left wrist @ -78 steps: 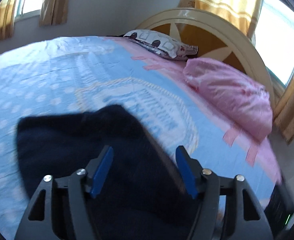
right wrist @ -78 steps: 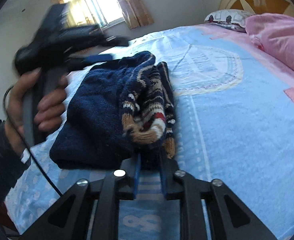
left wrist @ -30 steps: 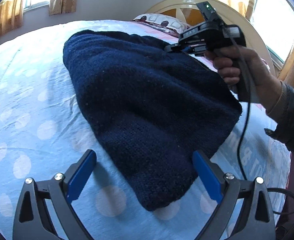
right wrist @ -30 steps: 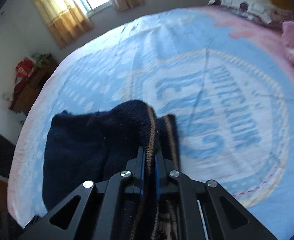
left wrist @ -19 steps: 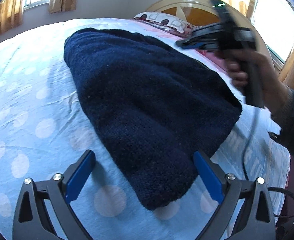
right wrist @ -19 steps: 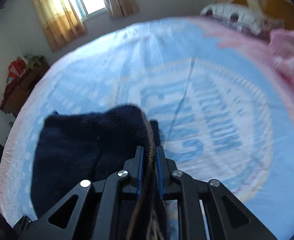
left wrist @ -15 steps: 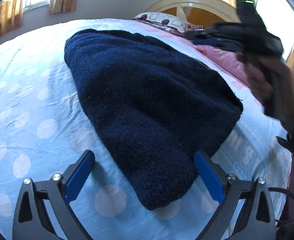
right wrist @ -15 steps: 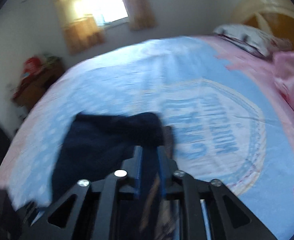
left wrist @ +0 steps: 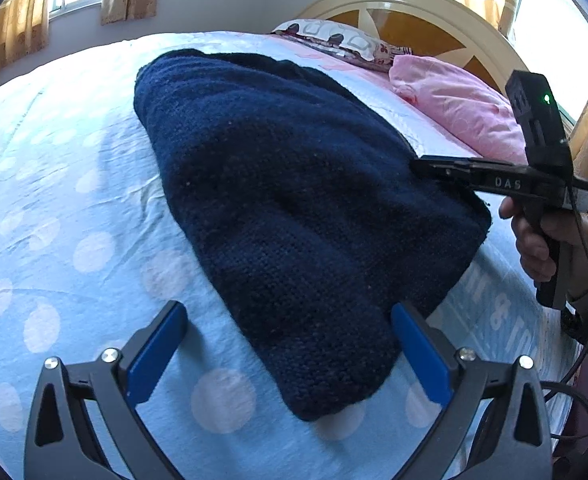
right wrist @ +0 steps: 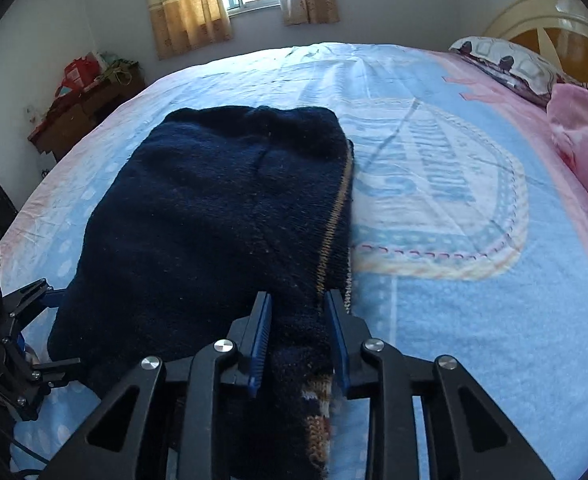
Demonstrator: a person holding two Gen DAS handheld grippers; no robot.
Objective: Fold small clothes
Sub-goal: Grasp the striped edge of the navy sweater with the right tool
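Sweater (right wrist: 213, 216) lies folded; right gripper (right wrist: 298, 340), just narrowing, brackets its edge, contact unclear. Left gripper (left wrist: 289, 348) wide, empty. Release fully, smooth flat.

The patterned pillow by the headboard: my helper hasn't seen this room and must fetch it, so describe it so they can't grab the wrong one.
Start at the round cream and orange headboard at the head of the bed with the light blue sheet. Two pillows lie against it, side by side. Take the patterned pillow, the flatter one, white with dark printed shapes; its neighbour is a plain pink pillow.
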